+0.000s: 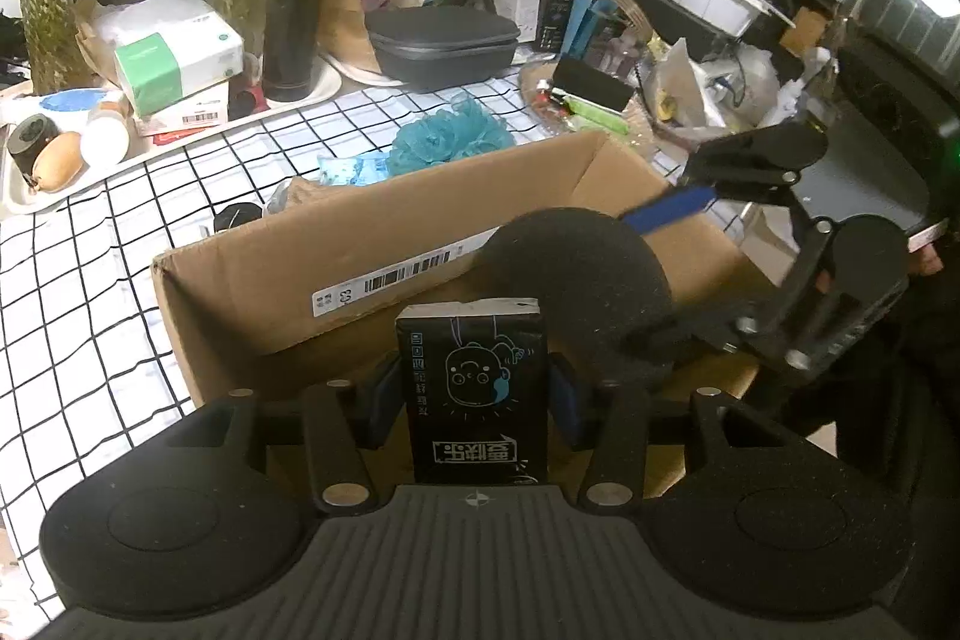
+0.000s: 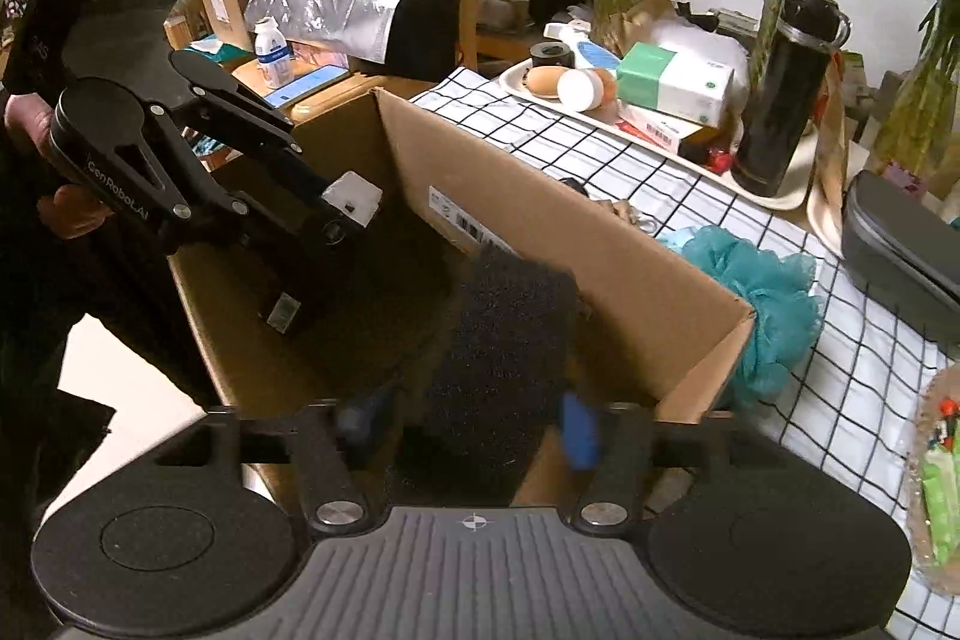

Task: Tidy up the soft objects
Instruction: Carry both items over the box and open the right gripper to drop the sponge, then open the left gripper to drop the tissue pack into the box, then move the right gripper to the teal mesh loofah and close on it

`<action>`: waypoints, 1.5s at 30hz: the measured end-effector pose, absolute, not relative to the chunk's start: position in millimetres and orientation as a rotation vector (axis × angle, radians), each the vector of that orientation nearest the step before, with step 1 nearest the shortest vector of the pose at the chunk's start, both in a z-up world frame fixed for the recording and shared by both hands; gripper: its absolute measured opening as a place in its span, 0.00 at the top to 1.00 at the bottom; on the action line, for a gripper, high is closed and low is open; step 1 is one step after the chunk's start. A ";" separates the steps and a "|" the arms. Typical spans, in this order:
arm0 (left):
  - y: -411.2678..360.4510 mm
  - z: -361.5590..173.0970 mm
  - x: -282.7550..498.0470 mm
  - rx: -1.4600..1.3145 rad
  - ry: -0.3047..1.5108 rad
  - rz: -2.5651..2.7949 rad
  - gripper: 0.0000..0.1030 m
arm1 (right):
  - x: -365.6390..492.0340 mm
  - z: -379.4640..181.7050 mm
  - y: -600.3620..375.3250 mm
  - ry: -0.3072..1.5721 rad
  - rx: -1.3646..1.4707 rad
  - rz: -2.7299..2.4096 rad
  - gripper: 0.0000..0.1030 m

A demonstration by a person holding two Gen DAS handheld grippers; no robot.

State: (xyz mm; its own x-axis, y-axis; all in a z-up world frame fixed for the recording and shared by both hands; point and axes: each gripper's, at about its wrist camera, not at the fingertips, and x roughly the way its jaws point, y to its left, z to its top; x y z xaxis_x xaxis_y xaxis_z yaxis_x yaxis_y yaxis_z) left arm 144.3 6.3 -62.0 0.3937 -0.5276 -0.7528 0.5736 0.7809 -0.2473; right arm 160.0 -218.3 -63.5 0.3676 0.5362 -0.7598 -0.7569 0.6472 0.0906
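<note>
Both grippers loaded over the cardboard box (image 1: 372, 244)
Left gripper (image 1: 474, 394) pinches a black tissue pack (image 1: 477, 388) above the box — right gripper (image 2: 468, 430) squeezes a black sponge (image 2: 504, 340) inside it; teal loofah (image 1: 450, 136) lies just behind

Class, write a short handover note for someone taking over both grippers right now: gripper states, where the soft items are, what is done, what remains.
Left gripper: shut on the black tissue pack, held over the near edge of the cardboard box.
Right gripper: shut on the black sponge, held over the open box.
Teal bath pouf lies on the checked tablecloth just outside the box's far wall.
Done: both items picked up and brought to the box.
Left: release both into the box, then fetch the pouf. The box floor is mostly hidden, so its contents cannot be confirmed.
</note>
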 end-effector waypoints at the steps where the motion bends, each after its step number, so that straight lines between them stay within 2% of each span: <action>1: 6.1 -62.1 144.8 0.056 0.935 -0.697 0.52 | 159.1 -62.1 -218.7 0.842 -0.296 0.845 0.15; 3: 6.3 -62.0 145.5 0.055 0.938 -0.700 0.51 | 157.8 -59.5 -218.6 0.827 -0.297 0.839 0.02; 6: 5.7 -60.7 144.8 0.051 0.932 -0.723 0.41 | 157.9 -56.5 -219.6 0.812 -0.294 0.839 0.00; 9: 3.0 -57.1 141.7 0.082 0.904 -0.710 0.19 | 158.2 -56.0 -219.1 0.806 -0.299 0.838 0.00; 29: 18.0 -31.3 145.1 -0.031 0.647 -0.618 0.19 | 173.5 -35.2 -240.2 0.655 -0.104 0.890 0.00; 45: 36.5 -29.7 166.1 -0.086 0.652 -0.520 0.19 | 207.5 -33.0 -239.0 0.612 -0.043 0.819 0.00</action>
State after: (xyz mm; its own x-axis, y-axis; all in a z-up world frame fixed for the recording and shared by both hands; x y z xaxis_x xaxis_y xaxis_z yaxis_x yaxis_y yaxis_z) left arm 166.1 36.5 -29.7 0.6723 -0.4874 -0.5572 0.4345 0.8692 -0.2362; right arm 207.5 -239.0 -33.0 0.5212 0.6715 -0.5268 -0.6958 0.6917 0.1933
